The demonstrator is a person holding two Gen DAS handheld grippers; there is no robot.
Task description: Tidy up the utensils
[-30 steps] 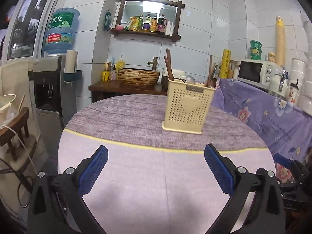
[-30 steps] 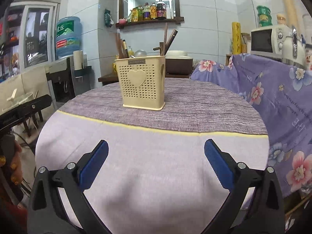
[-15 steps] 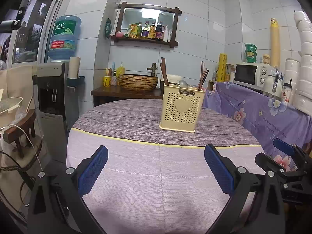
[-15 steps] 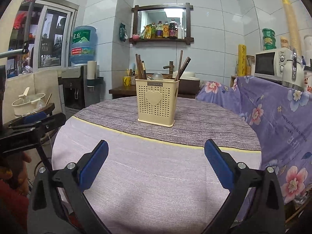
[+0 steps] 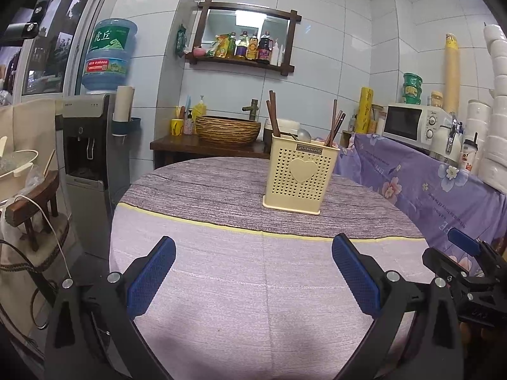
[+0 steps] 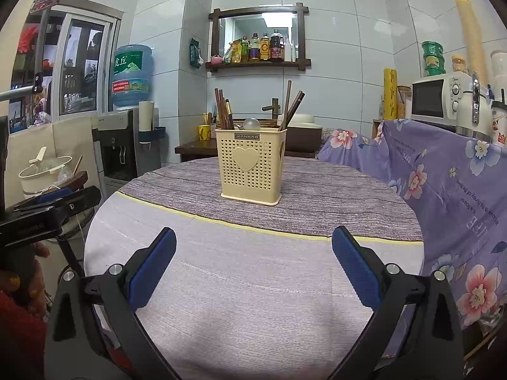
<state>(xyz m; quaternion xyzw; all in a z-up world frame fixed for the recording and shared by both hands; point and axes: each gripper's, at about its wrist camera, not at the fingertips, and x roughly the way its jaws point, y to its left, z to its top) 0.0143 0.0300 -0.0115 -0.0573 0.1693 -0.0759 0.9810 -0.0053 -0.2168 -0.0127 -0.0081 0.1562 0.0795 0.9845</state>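
White tiles and a mirrored shelf of bottles back a round bench under a purple cloth, where a cream perforated utensil holder stands upright toward the far edge, on the darker band beyond the yellow stripe. Dark chopsticks lean in its left side, more chopsticks fan out on its right, and a metal spoon bowl shows between them; no utensil lies loose on the cloth. Near the front edge the left gripper and right gripper hover, each with its jaws spread wide and holding nothing. The sorting looks finished or nearly so. Should any piece need regrouping, the sensible course would be to come down from above, pinch a single shaft high where it clears its neighbours, and lift straight up, since the light holder could tip or slide under a sideways pull. Whether dividers split the holder cannot be told.
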